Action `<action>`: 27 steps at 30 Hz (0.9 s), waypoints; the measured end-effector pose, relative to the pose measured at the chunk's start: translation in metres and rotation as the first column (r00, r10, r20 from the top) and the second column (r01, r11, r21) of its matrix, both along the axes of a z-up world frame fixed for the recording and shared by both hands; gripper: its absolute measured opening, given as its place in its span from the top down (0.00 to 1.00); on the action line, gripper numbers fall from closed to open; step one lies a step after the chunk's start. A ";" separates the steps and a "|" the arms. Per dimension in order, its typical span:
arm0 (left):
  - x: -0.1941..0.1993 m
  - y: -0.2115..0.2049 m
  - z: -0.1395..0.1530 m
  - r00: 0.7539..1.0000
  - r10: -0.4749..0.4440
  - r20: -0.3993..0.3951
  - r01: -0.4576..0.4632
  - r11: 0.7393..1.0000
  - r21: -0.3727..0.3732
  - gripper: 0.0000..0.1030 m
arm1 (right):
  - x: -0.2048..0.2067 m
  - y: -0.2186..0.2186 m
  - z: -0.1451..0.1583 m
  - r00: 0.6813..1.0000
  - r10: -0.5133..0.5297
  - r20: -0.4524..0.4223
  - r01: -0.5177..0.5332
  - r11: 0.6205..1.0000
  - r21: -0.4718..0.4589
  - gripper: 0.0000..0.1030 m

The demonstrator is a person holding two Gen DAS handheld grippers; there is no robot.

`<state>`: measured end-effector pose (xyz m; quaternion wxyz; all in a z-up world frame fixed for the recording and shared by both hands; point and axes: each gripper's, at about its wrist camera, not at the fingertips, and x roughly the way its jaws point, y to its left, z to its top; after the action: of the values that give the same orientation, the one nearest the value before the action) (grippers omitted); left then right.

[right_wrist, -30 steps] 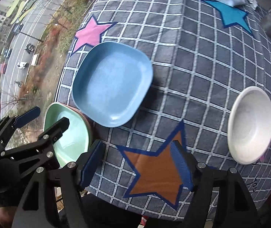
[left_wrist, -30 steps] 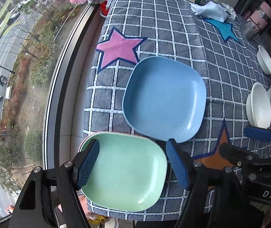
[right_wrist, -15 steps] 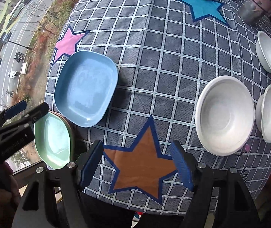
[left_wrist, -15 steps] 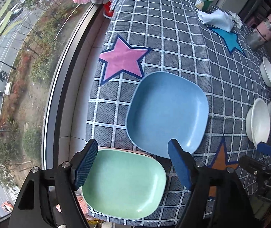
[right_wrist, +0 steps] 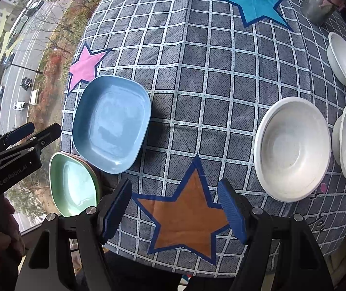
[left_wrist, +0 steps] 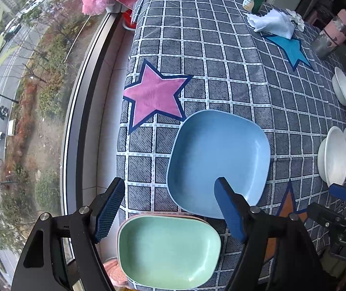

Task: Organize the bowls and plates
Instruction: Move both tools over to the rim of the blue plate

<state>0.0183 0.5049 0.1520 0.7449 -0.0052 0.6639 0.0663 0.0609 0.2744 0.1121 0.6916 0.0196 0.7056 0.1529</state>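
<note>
Hovering above the table's (right_wrist: 221, 77) window-side edge, left gripper (left_wrist: 170, 208) jaws wide, nothing between pads. Green plate (left_wrist: 168, 249) stacked on a pinkish plate (left_wrist: 197, 219) at the near window-side corner; blue plate (left_wrist: 219, 155) just beside. Right gripper (right_wrist: 173, 208) jaws wide, empty, over the orange star (right_wrist: 185, 208) at the near edge. Three white bowls (right_wrist: 294, 148) along the opposite edge.

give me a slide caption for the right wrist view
Open right gripper hovers over an orange star on the checked tablecloth, between a blue plate and a white bowl.
</note>
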 end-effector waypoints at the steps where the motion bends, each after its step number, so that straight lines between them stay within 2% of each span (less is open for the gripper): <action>1: 0.001 0.000 0.000 1.000 -0.006 0.001 0.006 1.000 0.000 0.23 | 0.001 -0.001 0.000 1.000 -0.010 -0.003 0.010 1.000 0.003 0.28; 11: 0.008 -0.007 -0.001 0.999 -0.047 -0.004 0.047 0.999 0.013 0.23 | 0.004 0.005 0.001 1.000 -0.009 0.002 0.009 1.000 0.003 0.28; 27: 0.016 0.006 -0.015 0.998 -0.051 -0.040 0.051 0.999 0.014 0.23 | 0.012 0.016 -0.010 0.999 -0.032 -0.041 0.032 0.999 0.013 0.28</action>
<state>0.0345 0.5108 0.1367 0.7331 0.0187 0.6778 0.0525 0.0728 0.2902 0.1018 0.6792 0.0388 0.7182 0.1462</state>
